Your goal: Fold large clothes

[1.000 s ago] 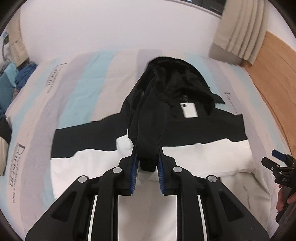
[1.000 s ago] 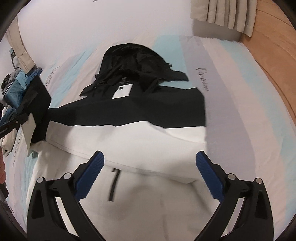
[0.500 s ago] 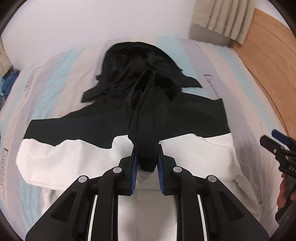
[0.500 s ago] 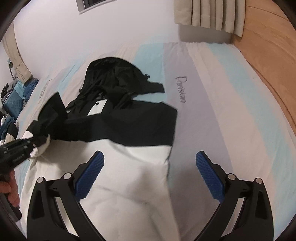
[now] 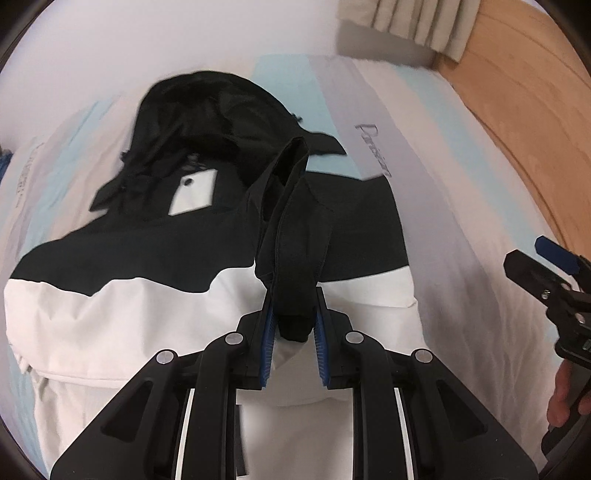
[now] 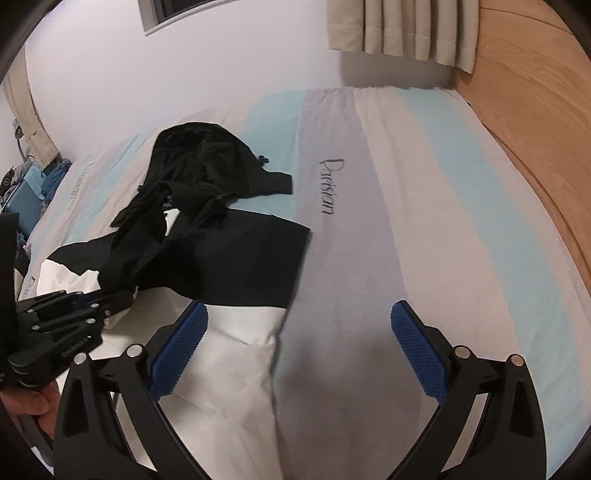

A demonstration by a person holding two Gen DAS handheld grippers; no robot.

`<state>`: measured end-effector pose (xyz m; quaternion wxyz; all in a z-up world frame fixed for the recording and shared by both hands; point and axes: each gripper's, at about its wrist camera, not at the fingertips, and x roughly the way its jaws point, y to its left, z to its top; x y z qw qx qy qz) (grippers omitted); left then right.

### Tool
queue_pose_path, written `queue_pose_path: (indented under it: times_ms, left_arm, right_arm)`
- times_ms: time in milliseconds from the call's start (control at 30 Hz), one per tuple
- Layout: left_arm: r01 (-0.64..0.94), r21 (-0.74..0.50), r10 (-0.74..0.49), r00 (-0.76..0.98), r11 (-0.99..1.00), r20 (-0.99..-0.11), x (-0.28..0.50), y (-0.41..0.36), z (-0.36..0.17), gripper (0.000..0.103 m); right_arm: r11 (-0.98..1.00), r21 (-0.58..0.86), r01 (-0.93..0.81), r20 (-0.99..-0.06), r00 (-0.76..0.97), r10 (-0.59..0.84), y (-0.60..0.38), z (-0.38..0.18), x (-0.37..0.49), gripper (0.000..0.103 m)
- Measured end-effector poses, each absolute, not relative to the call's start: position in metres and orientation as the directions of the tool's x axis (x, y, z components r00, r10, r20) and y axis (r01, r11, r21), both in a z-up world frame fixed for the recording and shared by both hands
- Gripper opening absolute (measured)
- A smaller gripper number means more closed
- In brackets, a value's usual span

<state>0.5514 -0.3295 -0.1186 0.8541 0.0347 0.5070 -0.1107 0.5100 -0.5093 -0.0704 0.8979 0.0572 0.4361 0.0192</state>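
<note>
A bed [image 6: 424, 206] with a sheet striped in pale blue, grey and cream fills the room's middle, a white wall behind it, beige curtains [image 6: 399, 29] hanging at the far end and a wooden panel [image 6: 535, 110] running along one side. On the sheet lies a large black-and-white jacket [image 5: 147, 280], its black hood [image 5: 207, 122] toward the wall and its white lower half toward the person.

The left gripper [image 5: 293, 332] has its jaws nearly closed, pinching a bunch of black cloth that looks like the sleeve [image 5: 295, 229], which rises from the jacket's far side and drapes over its body. The right gripper [image 6: 295, 343] stands wide open and holds nothing, hovering over the sheet just beside the jacket's edge.

It looks like the sleeve is being folded in across the body. The next move probably calls for laying that sleeve flat on the jacket and letting go, with the free gripper ready to take the side edge or steady the cloth.

The grey stripe carries a script word that reads roughly "Parisian" [image 6: 328, 186]. A white tag [image 5: 194, 194] sits inside the collar; any print on it is too small to read.
</note>
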Motion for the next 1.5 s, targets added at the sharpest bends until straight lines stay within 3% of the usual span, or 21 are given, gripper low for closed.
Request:
queue_pose_path:
  times_ms: [600, 700, 833, 967, 1433, 1500]
  left_arm:
    - [0.258, -0.020, -0.123, 0.392, 0.966, -0.912, 0.556, -0.379, -0.169, 0.021]
    - [0.256, -0.047, -0.148, 0.391, 0.966, -0.909, 0.555, -0.379, -0.165, 0.030]
    - [0.264, -0.086, -0.188, 0.393, 0.961, -0.900, 0.553, -0.382, -0.157, 0.056]
    - [0.283, -0.082, -0.194, 0.397, 0.956, -0.897, 0.551, -0.392, -0.154, 0.068]
    - [0.374, -0.230, -0.358, 0.320, 0.899, -0.877, 0.530, -0.431, -0.157, 0.072]
    - [0.376, -0.214, -0.346, 0.331, 0.902, -0.878, 0.526, -0.431, -0.152, 0.078]
  right_arm:
    - [0.990, 0.126, 0.063, -0.808, 0.586, 0.066, -0.549, -0.097, 0.498, 0.095]
    - [0.988, 0.137, 0.077, -0.809, 0.584, 0.067, -0.554, -0.098, 0.495, 0.095]
    - [0.986, 0.139, 0.087, -0.811, 0.582, 0.063, -0.560, -0.098, 0.489, 0.095]
    - [0.986, 0.135, 0.103, -0.815, 0.578, 0.051, -0.569, -0.101, 0.483, 0.096]
    - [0.980, 0.116, 0.162, -0.829, 0.560, 0.005, -0.603, -0.102, 0.448, 0.096]
    - [0.980, 0.117, 0.159, -0.831, 0.557, 0.009, -0.605, -0.099, 0.445, 0.096]
